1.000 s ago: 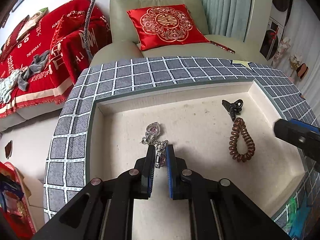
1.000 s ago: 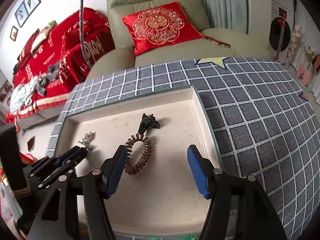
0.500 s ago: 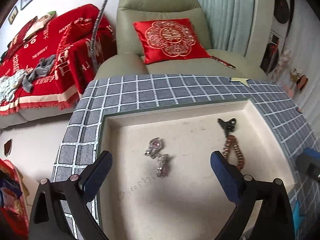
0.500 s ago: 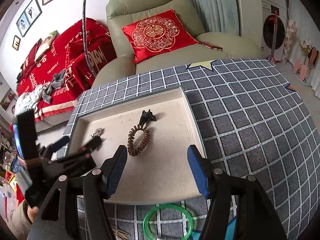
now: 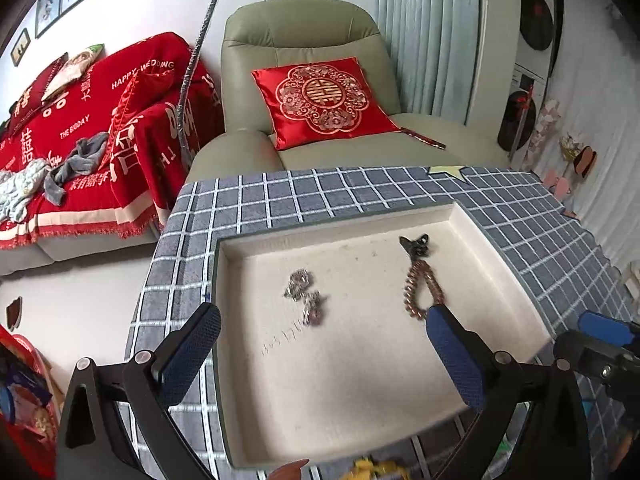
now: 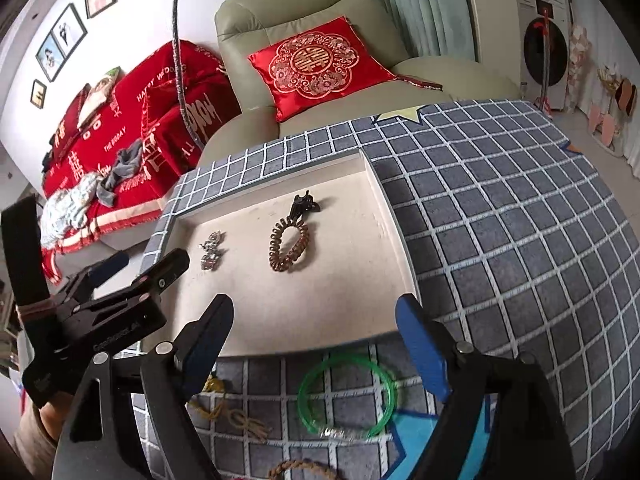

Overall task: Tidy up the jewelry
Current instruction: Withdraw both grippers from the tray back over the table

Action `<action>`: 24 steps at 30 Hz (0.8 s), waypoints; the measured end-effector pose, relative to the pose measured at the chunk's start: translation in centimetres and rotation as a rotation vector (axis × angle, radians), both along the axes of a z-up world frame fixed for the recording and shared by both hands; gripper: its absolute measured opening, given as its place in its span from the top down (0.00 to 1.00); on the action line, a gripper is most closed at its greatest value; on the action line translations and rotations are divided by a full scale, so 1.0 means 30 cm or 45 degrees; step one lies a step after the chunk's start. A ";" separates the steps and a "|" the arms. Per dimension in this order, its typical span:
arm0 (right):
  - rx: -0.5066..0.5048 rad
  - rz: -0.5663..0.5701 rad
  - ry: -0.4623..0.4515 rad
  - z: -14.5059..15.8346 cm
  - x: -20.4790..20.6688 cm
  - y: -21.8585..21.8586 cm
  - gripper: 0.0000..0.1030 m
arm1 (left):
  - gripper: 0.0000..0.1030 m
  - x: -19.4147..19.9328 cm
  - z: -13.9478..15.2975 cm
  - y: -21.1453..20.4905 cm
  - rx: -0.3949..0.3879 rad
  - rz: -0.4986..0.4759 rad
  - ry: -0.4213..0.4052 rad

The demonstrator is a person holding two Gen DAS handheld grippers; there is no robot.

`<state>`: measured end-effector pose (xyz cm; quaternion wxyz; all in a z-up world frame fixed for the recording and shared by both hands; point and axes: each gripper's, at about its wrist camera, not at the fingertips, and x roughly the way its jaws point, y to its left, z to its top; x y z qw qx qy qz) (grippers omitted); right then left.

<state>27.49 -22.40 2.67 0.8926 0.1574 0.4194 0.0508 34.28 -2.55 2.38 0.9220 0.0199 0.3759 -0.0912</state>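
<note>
A shallow cream felt-lined tray (image 6: 394, 220) holds a silver crystal pendant (image 6: 211, 249), brown coil bracelet (image 6: 289, 246) and black claw clip (image 6: 303, 205), apparently sorted there. The left gripper (image 5: 320, 344) is spread, empty, beside the tray. The right gripper (image 6: 316, 332), its jaws just widening, hangs empty above a green bangle (image 6: 347, 394) outside the tray's near edge, likely the next pick.

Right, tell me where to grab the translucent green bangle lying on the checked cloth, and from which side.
Take the translucent green bangle by its thin rim, coming from above with one finger inside the ring and one outside. It lies flat on the grey checked cloth, so there is no edge to reach from the side. The near arc carries a silvery fitting; the plain far arc looks easier. The right gripper, open, hovers nearest.
</note>
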 end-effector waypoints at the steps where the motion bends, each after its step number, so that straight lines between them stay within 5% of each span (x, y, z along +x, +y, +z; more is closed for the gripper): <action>1: 0.006 0.001 -0.004 0.002 -0.009 0.002 0.14 | 0.00 -0.014 0.004 0.003 -0.002 -0.006 0.004; 3: 0.007 -0.008 -0.029 0.012 -0.036 0.003 0.00 | 0.00 -0.038 0.010 0.001 0.002 -0.011 0.002; 16: -0.038 -0.024 -0.045 0.051 -0.199 0.005 0.00 | 0.00 -0.221 0.029 0.014 0.027 -0.045 -0.010; 24: 0.009 -0.058 0.057 -0.042 -0.327 -0.057 0.00 | 0.00 -0.332 -0.057 0.045 -0.026 -0.114 0.121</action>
